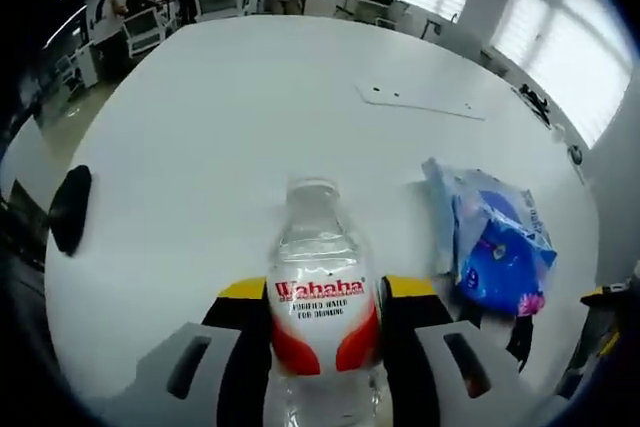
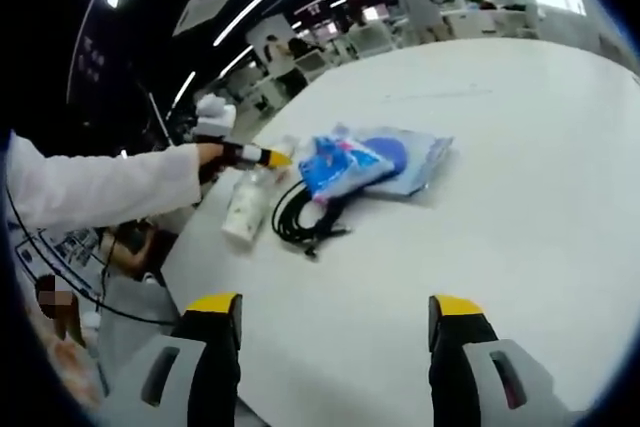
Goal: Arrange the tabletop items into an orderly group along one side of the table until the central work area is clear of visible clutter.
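Water bottle (image 1: 322,317) first: I am holding it upright between the jaws of my left gripper (image 1: 322,332), which are clamped on its labelled middle, with the cap end standing up over the white table (image 1: 250,117). In the right gripper view the same bottle (image 2: 247,202) is sitting near the table's left edge, just beside a coil of black cable (image 2: 305,215) and a blue packet (image 2: 365,162), so the group is already forming along that side. My right gripper (image 2: 335,332) is hanging over bare table with its jaws wide apart and holding nothing. What I am worrying about is the edge: the bottle is close to it, and if I am releasing while it is leaning or not fully resting on the surface, I judge it could tip and roll off. The clear plastic looks thin, so a hard squeeze may be denting it and letting it spring sideways when the jaws part. The cable is lying loose near the bottle, and I suspect a jaw could be snagging a loop as I pull away, dragging the packet along too. A dark flat object (image 1: 70,209) is sitting at the far left rim in the left gripper view; I cannot tell what it is.
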{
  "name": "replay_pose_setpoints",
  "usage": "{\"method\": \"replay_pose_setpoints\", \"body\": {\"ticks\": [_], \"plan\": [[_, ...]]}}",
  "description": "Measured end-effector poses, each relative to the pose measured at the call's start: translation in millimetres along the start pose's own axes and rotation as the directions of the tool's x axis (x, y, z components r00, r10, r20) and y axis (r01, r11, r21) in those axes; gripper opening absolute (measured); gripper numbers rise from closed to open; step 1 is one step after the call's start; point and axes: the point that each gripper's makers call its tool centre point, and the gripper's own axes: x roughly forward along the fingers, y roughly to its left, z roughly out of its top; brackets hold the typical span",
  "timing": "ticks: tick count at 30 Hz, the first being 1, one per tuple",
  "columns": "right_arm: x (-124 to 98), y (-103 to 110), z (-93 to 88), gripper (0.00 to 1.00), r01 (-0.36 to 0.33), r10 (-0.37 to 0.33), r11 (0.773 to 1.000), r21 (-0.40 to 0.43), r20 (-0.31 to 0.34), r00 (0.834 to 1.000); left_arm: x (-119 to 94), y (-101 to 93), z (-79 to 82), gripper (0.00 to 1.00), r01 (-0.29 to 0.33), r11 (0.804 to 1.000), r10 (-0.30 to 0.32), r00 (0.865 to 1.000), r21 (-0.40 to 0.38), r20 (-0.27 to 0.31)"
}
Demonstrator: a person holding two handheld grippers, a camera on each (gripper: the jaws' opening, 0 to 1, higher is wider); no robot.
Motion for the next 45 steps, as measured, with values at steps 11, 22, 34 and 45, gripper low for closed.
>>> {"method": "replay_pose_setpoints", "body": {"ticks": [11,22,34,45], "plan": [[-11,0,1.1,0.78,0.007,-0.006,1.0,-0.028,0.012,1.0,-34,-4.1,14.6,0.4,-0.008,1.0,0.011,0.992,-0.028,0.125],[-17,5,1.8,0.78,-0.003,0.004,0.999,-0.041,0.028,1.0,-56,-1.0,37.9,0.39,-0.021,0.999,0.026,0.972,-0.024,0.234],[-24,2,-4.6,0.77,0.016,-0.015,1.0,-0.019,0.042,0.999,-50,8.5,56.2,0.4,-0.075,0.99,0.108,0.95,-0.119,0.294],[-22,-3,-10.1,0.77,0.022,-0.023,1.0,0.007,0.033,0.999,-39,19.0,58.9,0.4,-0.141,0.976,0.185,0.94,-0.168,0.287]]}}
